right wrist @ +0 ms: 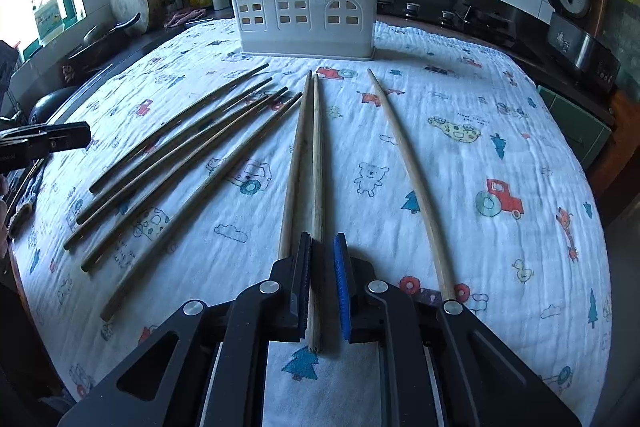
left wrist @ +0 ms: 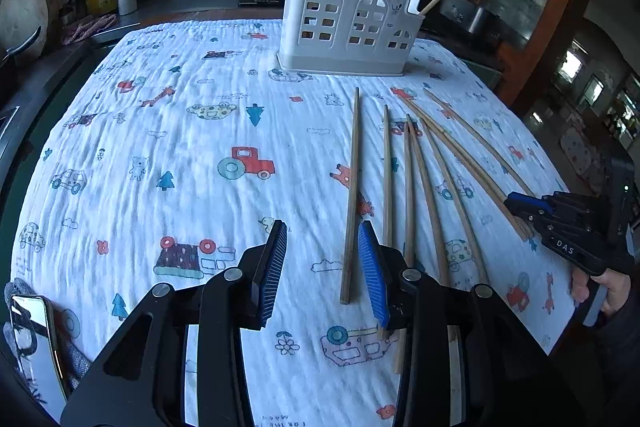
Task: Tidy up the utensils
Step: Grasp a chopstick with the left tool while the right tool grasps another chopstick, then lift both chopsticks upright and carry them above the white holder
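Our right gripper [right wrist: 322, 281], black with blue ribbed pads, is clenched on one pale wooden chopstick [right wrist: 317, 187] lying on the white cartoon-print cloth [right wrist: 460, 167], a second pale stick touching it on the left. Our left gripper [left wrist: 322, 267] hangs released over bare cloth, nothing between its pads, dark wooden chopsticks [left wrist: 432, 195] fanned just beside it. The white plastic utensil holder [right wrist: 304, 15] with arched cutouts stands at the cloth's far edge.

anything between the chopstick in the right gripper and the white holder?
Nothing visible. The right gripper is shut on a chopstick; beyond it, only bare cloth leads to the holder. The neighbouring chopsticks lie alongside, not across.
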Tool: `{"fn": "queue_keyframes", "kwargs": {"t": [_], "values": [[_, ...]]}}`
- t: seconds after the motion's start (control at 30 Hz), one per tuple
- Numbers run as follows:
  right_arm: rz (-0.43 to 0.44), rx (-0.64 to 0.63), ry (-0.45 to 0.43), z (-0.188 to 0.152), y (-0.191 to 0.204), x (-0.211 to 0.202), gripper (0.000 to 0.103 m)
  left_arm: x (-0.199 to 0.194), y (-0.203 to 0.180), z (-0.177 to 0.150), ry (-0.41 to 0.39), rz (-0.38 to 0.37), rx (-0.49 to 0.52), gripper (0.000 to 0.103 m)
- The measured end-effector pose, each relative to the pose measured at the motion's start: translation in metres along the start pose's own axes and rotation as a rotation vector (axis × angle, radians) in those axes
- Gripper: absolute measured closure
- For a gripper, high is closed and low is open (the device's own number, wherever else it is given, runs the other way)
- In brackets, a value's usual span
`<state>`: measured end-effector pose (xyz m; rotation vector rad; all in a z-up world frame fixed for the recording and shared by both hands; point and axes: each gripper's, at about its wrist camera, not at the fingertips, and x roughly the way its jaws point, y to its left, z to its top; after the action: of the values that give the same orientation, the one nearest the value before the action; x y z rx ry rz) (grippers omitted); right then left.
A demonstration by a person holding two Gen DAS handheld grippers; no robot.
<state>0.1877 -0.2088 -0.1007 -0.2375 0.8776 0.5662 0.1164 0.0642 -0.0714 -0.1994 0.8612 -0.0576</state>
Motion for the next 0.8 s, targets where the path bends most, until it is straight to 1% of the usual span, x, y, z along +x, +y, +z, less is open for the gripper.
{"fn": "queue_keyframes", "kwargs": {"t": [0.13,0.23,0.33,0.4,0.5,0.6,0.67,0.73,0.8], "values": [[-0.005,0.007,-0.009,-0.005,0.000,-0.003,0.092,0.006,-0.007,-0.002,0.006,-0.011,0.021,0.066],[-0.012,0.011,-0.017,-0.007,-0.001,-0.005,0.095,0.017,-0.015,-0.001,0.021,-0.019,0.044,0.071],[-0.008,0.019,-0.020,-0.008,-0.002,-0.006,0.095,0.029,-0.022,0.001,0.037,-0.023,0.072,0.075],[-0.008,0.020,-0.018,-0.007,-0.001,-0.007,0.095,0.038,-0.026,0.001,0.051,-0.006,0.088,0.079],[-0.005,0.024,-0.018,-0.007,-0.002,-0.009,0.095,0.048,-0.025,0.001,0.066,-0.003,0.090,0.084],[-0.008,0.023,-0.027,-0.006,-0.003,-0.014,0.095,0.049,-0.026,0.001,0.057,0.010,0.103,0.087],[-0.007,0.025,-0.036,-0.005,-0.003,-0.019,0.095,0.050,-0.028,0.001,0.055,0.035,0.121,0.091],[-0.011,0.026,-0.052,-0.002,-0.003,-0.024,0.096,0.050,-0.030,0.002,0.055,0.052,0.133,0.093],[-0.013,0.024,-0.069,0.001,-0.003,-0.031,0.096,0.049,-0.033,0.002,0.053,0.067,0.141,0.096]]}}
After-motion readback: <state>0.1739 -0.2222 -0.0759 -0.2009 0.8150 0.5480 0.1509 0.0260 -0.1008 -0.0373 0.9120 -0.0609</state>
